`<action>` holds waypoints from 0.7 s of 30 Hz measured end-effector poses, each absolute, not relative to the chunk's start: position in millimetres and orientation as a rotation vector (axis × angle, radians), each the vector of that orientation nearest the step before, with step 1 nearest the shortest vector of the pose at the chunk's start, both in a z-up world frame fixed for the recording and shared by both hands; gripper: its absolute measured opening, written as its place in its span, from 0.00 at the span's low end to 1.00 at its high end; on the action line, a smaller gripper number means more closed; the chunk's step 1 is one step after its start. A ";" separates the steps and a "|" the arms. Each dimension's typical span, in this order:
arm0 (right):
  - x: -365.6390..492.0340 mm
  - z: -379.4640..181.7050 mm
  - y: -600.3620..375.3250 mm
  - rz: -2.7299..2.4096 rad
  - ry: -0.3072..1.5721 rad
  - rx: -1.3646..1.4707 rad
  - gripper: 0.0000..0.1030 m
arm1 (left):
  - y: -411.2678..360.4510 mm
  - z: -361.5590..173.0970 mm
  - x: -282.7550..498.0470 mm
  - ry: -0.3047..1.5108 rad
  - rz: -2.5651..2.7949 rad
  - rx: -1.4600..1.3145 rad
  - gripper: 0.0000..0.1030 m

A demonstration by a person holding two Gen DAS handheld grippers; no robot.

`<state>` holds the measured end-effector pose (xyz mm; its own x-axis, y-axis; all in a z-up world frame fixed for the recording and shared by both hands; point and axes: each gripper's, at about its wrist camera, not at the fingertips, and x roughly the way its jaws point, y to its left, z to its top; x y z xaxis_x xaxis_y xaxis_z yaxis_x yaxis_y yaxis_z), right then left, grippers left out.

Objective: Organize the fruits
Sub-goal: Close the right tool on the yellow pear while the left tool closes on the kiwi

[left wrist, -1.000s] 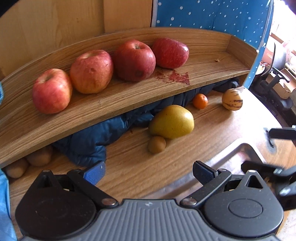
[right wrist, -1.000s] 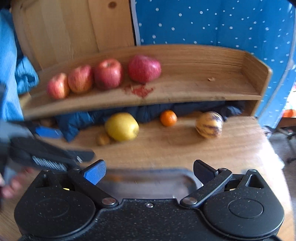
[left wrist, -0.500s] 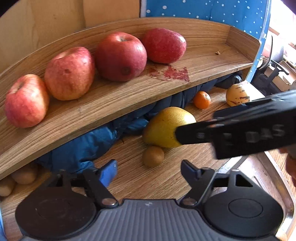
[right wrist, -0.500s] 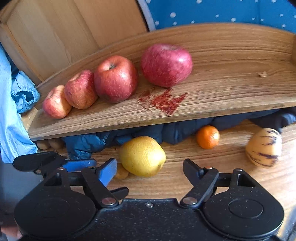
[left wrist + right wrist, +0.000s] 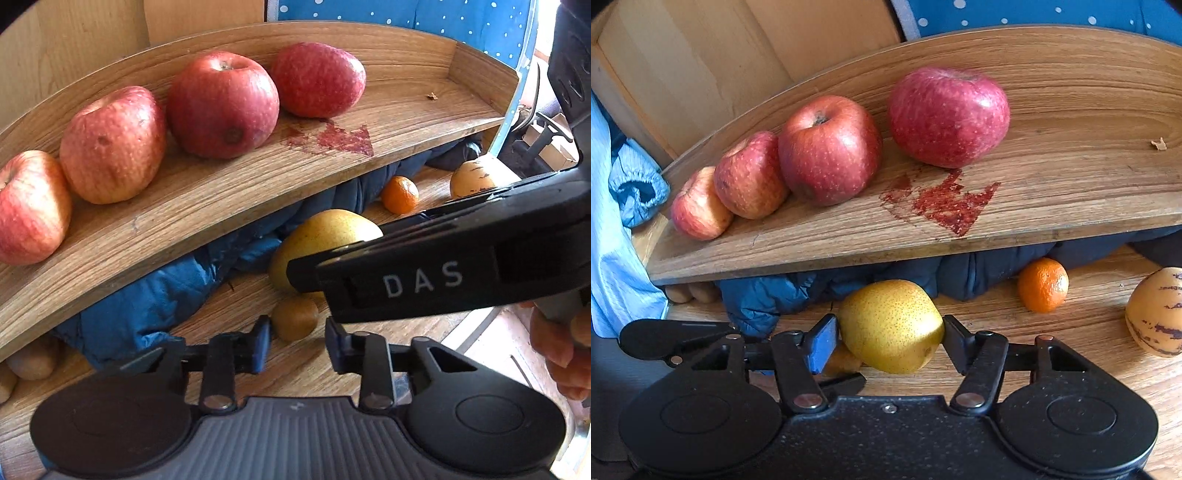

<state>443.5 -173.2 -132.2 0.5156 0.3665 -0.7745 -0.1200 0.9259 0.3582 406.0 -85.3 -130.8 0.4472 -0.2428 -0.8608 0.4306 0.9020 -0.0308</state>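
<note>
Already the right gripper [image 5: 890, 338] brackets the yellow pear [image 5: 890, 325] on the table, pads seemingly touching; rounded skin could squirt free. Left gripper [image 5: 297, 341] hangs half-spread, empty, near the small brown fruit [image 5: 294, 318].

4 apples [image 5: 827, 147] sit in a row on a shelf [image 5: 1052, 192] above a table [image 5: 997, 317]. Below the shelf, cloth [image 5: 768, 299] lies bunched; in front of it, from left to right, lie a kiwi [image 5: 294, 317], pear [image 5: 890, 325], mandarin [image 5: 1042, 284] and melon [image 5: 1156, 310]
</note>
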 end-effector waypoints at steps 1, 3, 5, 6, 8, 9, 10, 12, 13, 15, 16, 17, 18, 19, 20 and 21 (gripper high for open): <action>443.2 -132.9 -173.8 0.297 0.986 0.279 0.61 | -85.7 -131.4 406.7 1.026 -0.420 0.203 0.29; 439.8 -133.2 -175.5 0.294 0.975 0.281 0.60 | -85.4 -131.9 407.5 1.028 -0.422 0.194 0.28; 434.4 -133.6 -175.5 0.285 0.960 0.277 0.60 | -84.0 -131.8 407.3 1.029 -0.422 0.193 0.28; 431.1 -133.2 -176.4 0.282 0.955 0.278 0.60 | -83.3 -131.5 406.6 1.029 -0.422 0.192 0.28; 424.5 -133.1 -179.0 0.274 0.944 0.291 0.60 | -80.9 -129.2 404.2 1.029 -0.428 0.188 0.28; 420.4 -132.8 -181.2 0.269 0.938 0.301 0.59 | -80.0 -127.9 402.6 1.029 -0.433 0.186 0.28; 416.1 -132.2 -183.0 0.263 0.932 0.308 0.59 | -75.9 -124.7 399.4 1.026 -0.437 0.186 0.28; 407.6 -131.0 -186.4 0.246 0.921 0.322 0.59 | -73.7 -120.9 395.2 1.020 -0.449 0.187 0.28; 402.6 -130.0 -188.4 0.236 0.914 0.329 0.59 | -72.6 -118.8 393.1 1.017 -0.456 0.187 0.28; 391.7 -127.7 -192.7 0.214 0.898 0.342 0.59 | -71.8 -114.7 389.1 1.010 -0.471 0.187 0.28; 386.6 -126.9 -194.5 0.202 0.894 0.344 0.58 | -71.7 -113.1 387.5 1.007 -0.479 0.188 0.28; 382.0 -126.8 -195.9 0.190 0.892 0.347 0.58 | -71.3 -111.7 385.7 1.005 -0.489 0.189 0.28; 376.7 -126.9 -197.5 0.177 0.891 0.353 0.58 | -71.6 -110.8 383.9 1.004 -0.497 0.193 0.28; 371.4 -127.0 -198.9 0.164 0.891 0.359 0.58 | -72.1 -109.8 381.7 1.002 -0.505 0.197 0.28; 365.9 -126.2 -199.2 0.151 0.889 0.364 0.58 | -72.4 -108.6 379.6 0.998 -0.513 0.200 0.28; 360.4 -125.6 -200.9 0.139 0.885 0.369 0.58 | -72.6 -107.0 377.4 0.994 -0.520 0.202 0.28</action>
<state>360.4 -200.9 -125.6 0.6294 0.2689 -0.7291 0.0328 0.9282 0.3707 377.4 -72.6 -107.0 0.4357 -0.3242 -0.8397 0.5046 0.8605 -0.0704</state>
